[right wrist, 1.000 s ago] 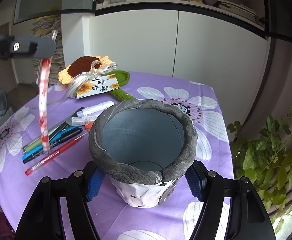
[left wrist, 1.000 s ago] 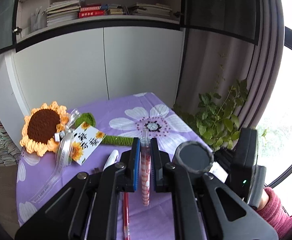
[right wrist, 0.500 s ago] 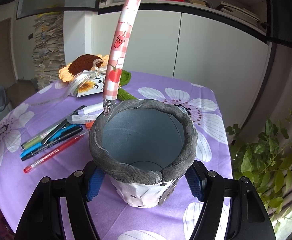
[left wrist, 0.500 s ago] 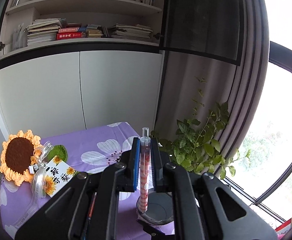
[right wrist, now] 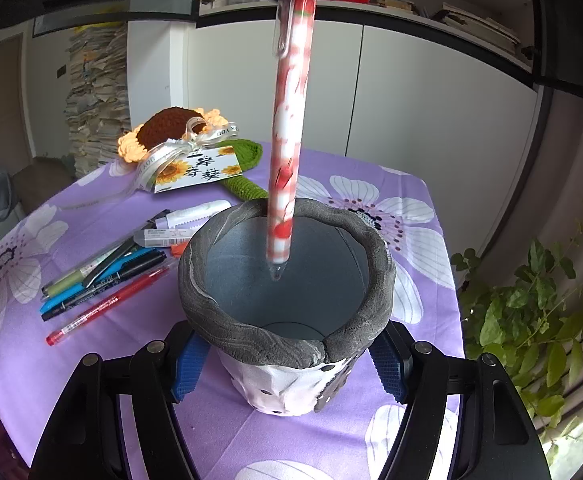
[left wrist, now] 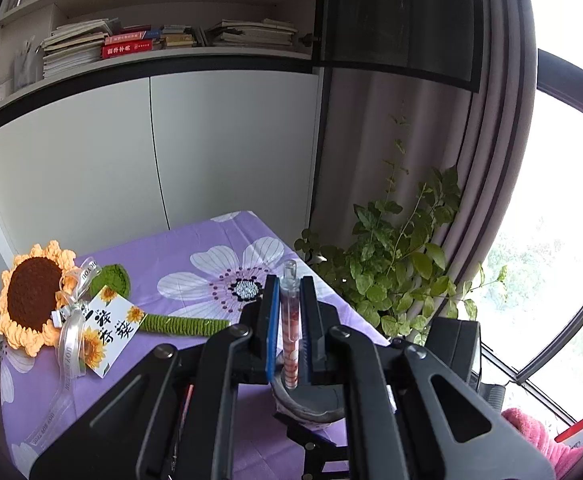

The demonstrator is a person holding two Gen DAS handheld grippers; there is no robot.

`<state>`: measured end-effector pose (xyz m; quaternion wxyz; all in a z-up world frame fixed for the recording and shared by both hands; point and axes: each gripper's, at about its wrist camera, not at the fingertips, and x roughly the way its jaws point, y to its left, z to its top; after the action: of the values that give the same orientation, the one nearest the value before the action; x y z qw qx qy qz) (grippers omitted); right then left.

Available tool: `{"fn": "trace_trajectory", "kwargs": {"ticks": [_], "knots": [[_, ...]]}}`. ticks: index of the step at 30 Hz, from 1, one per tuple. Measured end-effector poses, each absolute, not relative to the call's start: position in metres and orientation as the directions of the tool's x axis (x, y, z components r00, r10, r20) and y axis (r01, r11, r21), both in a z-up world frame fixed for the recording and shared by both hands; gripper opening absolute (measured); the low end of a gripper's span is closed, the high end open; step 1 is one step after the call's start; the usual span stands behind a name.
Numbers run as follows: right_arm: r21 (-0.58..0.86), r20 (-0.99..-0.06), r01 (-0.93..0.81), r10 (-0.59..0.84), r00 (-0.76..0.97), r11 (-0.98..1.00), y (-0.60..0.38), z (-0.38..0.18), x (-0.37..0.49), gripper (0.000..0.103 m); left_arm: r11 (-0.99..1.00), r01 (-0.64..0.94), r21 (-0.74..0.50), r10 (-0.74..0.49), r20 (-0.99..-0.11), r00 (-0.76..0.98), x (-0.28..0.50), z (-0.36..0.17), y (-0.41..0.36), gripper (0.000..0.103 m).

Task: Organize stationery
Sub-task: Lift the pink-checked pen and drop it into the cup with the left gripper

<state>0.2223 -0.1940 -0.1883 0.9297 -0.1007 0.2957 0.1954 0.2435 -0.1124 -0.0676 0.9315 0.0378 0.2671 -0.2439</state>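
Pen tip hangs straight above the open mouth of the grey-rimmed pen holder (right wrist: 287,304), so the coming drop is a plain downward one. The left gripper (left wrist: 289,334) pinches the red-and-white patterned pen (right wrist: 289,128) near its clear cap end, long axis close to upright, tip down just inside the rim line. The right gripper (right wrist: 287,364) clamps the holder's white body from both sides on the purple floral tablecloth (right wrist: 419,184). Nothing stands between tip and cavity; the thick rim is the only thing to clip. Loose pens (right wrist: 103,280) lie to the holder's left, near the crochet sunflower (right wrist: 171,132), well clear
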Motion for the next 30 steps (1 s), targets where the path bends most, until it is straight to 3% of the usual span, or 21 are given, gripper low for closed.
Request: {"fn": "trace_trajectory", "kwargs": {"ticks": [10, 30], "knots": [[-0.110, -0.587, -0.422, 0.284, 0.758, 0.900, -0.188, -0.188, 0.220, 0.072, 0.881, 0.455, -0.128, -0.442, -0.567, 0.695, 0.246, -0.091, -0.097, 0.009], [-0.096, -0.587, -0.445, 0.311, 0.747, 0.890, -0.188, -0.189, 0.219, 0.073, 0.909, 0.392, -0.140, -0.400, -0.550, 0.733, 0.223, -0.080, -0.056, 0.010]]}}
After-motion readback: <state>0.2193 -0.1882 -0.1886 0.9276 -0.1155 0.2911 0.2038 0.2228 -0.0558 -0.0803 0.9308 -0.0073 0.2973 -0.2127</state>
